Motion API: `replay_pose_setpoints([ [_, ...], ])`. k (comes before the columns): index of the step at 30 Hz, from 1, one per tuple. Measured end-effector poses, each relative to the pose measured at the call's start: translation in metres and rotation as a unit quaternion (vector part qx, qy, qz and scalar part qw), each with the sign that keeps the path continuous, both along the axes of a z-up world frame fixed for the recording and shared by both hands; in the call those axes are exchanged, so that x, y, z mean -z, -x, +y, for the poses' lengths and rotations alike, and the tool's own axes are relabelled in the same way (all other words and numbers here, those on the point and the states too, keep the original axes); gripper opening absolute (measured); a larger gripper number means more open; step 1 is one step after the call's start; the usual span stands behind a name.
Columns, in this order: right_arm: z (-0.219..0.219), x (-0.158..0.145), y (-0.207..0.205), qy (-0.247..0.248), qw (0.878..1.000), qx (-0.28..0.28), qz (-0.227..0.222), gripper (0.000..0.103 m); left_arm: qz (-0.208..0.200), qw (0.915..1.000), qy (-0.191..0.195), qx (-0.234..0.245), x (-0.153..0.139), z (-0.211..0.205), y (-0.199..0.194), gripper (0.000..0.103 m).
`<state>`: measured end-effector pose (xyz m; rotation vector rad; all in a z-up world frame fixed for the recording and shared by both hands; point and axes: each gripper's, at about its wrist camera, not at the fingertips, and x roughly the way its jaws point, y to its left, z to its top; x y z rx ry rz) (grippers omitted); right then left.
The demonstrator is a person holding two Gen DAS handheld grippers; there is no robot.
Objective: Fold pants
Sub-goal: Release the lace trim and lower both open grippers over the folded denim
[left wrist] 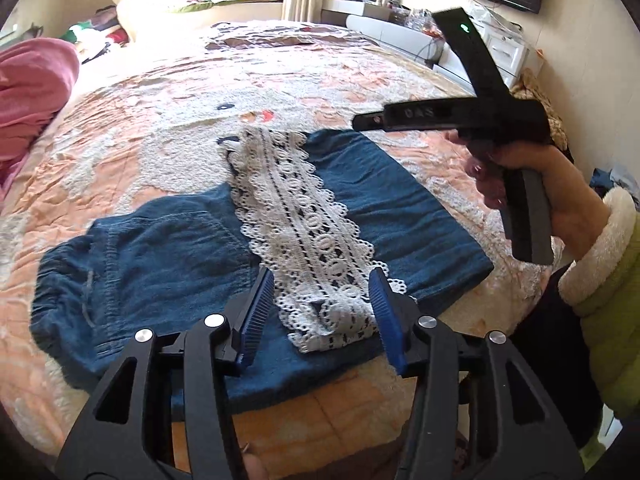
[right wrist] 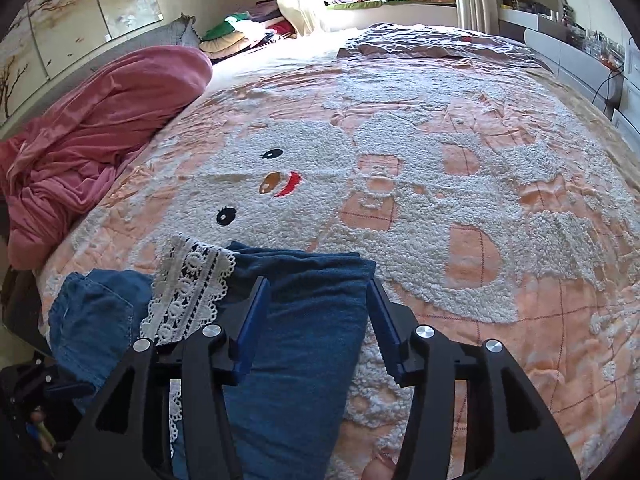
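Presently, the blue denim pants [left wrist: 168, 248] lie folded on the peach bedspread [left wrist: 132, 112], filling the lower centre of the left wrist view. A white lace band [left wrist: 304, 232] runs diagonally across the pants from the centre of the frame down toward the lower centre. The waistband end sits at lower left; the folded leg section extends to the right of the lace.

The left gripper [left wrist: 322, 316] hovers at the bottom centre of its frame, blue fingers [left wrist: 258, 312] spread wide, with the near end of the lace showing between them. Nothing is clamped.

The right gripper [right wrist: 316, 328] occupies the bottom centre of its own view, fingers [right wrist: 252, 328] likewise spread, above the folded denim, gripping nothing. In the left wrist view the same tool appears at upper right, held in the person's right hand [left wrist: 556, 184], raised clear of the cloth.

A pink blanket [right wrist: 92, 128] is bunched at the left of the right wrist frame, well apart from the pants.
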<state>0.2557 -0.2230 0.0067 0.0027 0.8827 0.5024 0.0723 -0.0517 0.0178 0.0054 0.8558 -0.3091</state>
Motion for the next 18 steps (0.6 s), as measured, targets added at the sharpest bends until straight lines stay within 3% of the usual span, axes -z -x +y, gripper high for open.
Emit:
replay_pose_setpoints([
  [10, 0.011, -0.021, 0.025, -0.014, 0.999, -0.032, -0.039, 0.070, -0.009, 0.9987, 0.014, -0.048, -0.018, 0.031, 0.019, 0.059],
  [14, 0.015, -0.024, 0.031, -0.016, 0.998, -0.041, -0.045, 0.083, -0.012, 0.9980, 0.017, -0.060, -0.022, 0.042, 0.025, 0.069],
  [18, 0.022, -0.028, 0.039, -0.021, 0.997, -0.055, -0.051, 0.088, -0.020, 0.9962, 0.019, -0.082, -0.029, 0.058, 0.033, 0.079],
])
